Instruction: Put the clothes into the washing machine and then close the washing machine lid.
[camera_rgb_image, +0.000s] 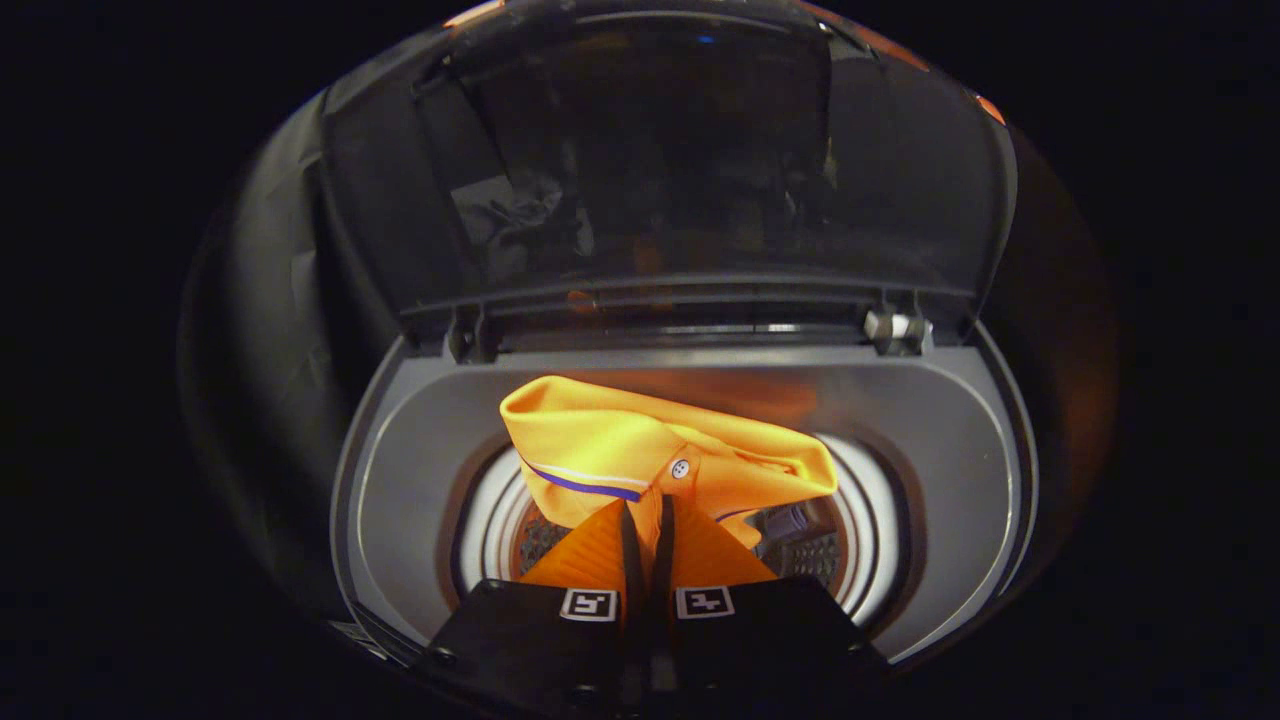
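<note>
shirt (640, 450): smooth orange cloth, folded, white plastic button | claw (648, 520): matt black fingers pinched on the cloth | lid (650, 160): glossy dark see-through plastic | washing machine (420, 440): matt grey plastic rim | drum (815, 550): perforated metal

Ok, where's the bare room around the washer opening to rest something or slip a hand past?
Bare grey top deck of the washing machine runs left and right of the drum opening, bordered by the outer rim. The raised lid stands behind. It is crowded in the middle: the orange shirt hangs over the opening, pinched in the tool, leaving slim gaps beside it.
</note>
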